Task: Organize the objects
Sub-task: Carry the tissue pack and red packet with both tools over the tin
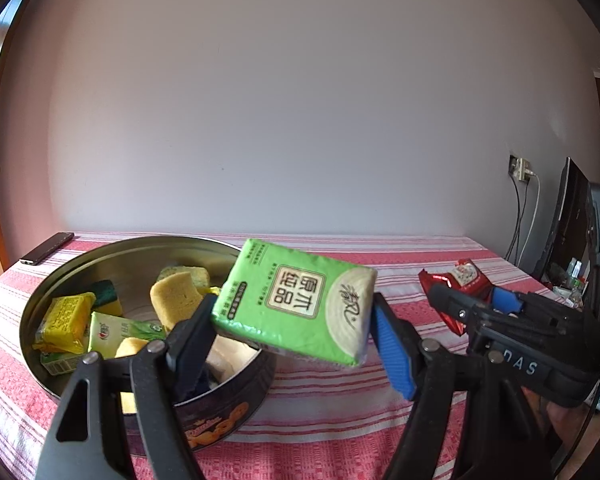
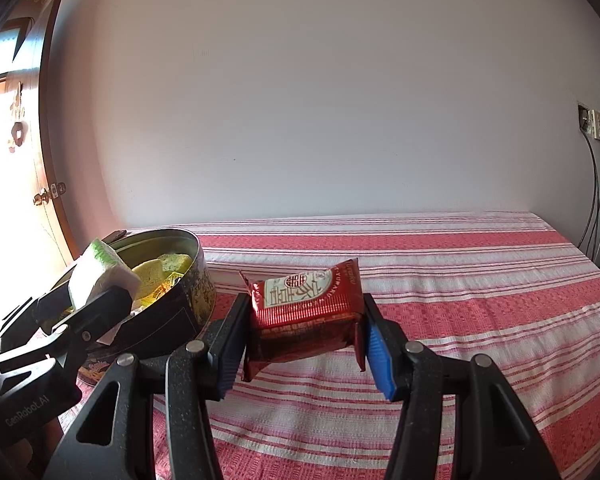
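Above the striped red and white cloth [image 2: 440, 280] on the bench, the left tongs [image 1: 292, 320] held a green tissue pack [image 1: 296, 300] tight between their two pads. The pack was up in the air and tipped a little, with its printed face toward the camera. It hung just over the near right edge of a round dark tin [image 1: 228, 412], not inside it. One black finger pressed the pack's left end and the blue pad [image 1: 392, 344] pressed its right end. Inside the tin lay yellow sponges [image 1: 176, 296], a small yellow packet [image 1: 64, 320] and a green and white carton [image 1: 116, 332], all piled close together. A dark phone [image 1: 46, 248] lay flat on the cloth behind the tin, near the far left corner of the bench. To the right of the tin, the right tongs [image 2: 300, 336] were closed on a red snack packet [image 2: 304, 304]. The packet sat between the two pads, with its label facing up and its crinkled ends sticking out past them. It was lifted a bit off the cloth and it was well apart from the tin. From the right camera, the tin stood to the left, and the green pack showed above its rim in the other tongs. A white wall [image 2: 340, 100] stood behind the bench, and a wall socket [image 2: 592, 124] with cords sat far off to the right.
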Demonstrator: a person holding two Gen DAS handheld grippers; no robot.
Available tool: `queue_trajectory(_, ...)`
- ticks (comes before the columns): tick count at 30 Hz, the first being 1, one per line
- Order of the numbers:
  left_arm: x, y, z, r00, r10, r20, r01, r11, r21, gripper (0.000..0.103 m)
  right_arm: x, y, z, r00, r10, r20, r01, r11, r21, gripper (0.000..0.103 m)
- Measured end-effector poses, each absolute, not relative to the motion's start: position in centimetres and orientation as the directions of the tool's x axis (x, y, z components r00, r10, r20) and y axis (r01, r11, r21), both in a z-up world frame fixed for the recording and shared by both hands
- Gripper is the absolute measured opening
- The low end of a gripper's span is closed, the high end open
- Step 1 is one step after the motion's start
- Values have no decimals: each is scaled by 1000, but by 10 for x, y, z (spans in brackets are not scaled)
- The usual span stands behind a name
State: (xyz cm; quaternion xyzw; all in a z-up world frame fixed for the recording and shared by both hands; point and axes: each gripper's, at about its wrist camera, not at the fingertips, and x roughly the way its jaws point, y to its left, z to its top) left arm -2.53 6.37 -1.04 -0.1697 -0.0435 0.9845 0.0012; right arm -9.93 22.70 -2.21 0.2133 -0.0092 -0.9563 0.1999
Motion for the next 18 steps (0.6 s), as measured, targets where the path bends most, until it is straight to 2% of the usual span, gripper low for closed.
queue_trajectory(18,-10,-15,13,-932,-125,-341,164,-982,-89,74,-101,190,4,-804,-464,-371,480,-875,54,56)
